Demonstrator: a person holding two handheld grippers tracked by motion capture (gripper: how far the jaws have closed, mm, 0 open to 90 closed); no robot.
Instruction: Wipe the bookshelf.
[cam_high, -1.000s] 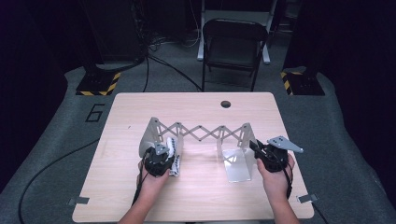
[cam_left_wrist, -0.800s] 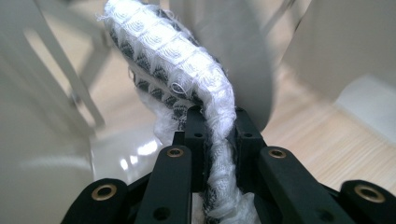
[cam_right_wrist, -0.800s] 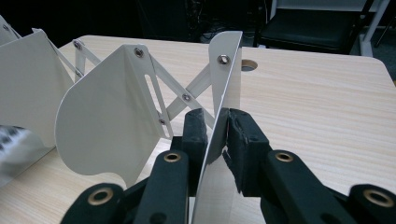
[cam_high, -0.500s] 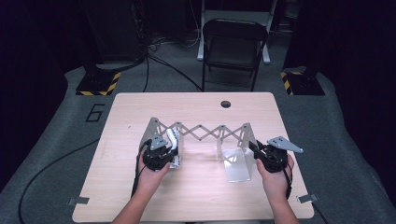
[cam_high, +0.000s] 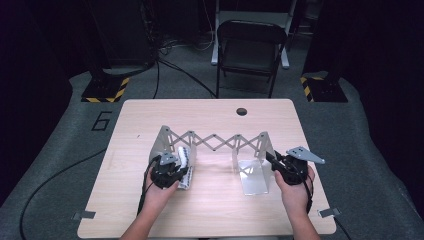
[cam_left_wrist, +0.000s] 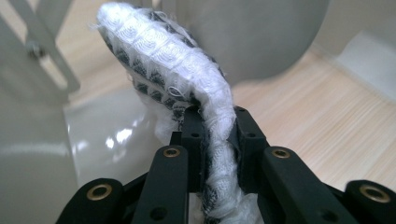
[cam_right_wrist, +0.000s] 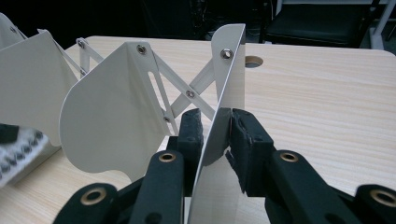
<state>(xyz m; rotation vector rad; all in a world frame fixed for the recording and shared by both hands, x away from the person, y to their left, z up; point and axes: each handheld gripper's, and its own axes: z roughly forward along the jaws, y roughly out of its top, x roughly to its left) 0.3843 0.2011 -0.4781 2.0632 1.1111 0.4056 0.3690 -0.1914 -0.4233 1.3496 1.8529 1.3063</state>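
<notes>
Cloth (cam_left_wrist: 163, 60) is pinched in the left gripper (cam_left_wrist: 212, 126), beside the rack's (cam_high: 215, 142) left plate; its lower end is cut off. The rack's right plate (cam_right_wrist: 224, 116) is clasped by the right gripper (cam_right_wrist: 212, 135), jaws lately easing.

The folded cloth (cam_high: 184, 167) lies at the rack's (cam_high: 215, 142) left end on the table (cam_high: 210, 210).

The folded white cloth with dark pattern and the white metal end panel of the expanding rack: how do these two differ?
The folded white cloth with dark pattern is soft, textured and bends over; the white metal end panel is rigid, smooth and flat. The cloth lies at the rack's left end, between the left tongs; the panel stands upright at the right end, between the right tongs. Both are mainly white, and each sits between a pair of black jaws.
</notes>
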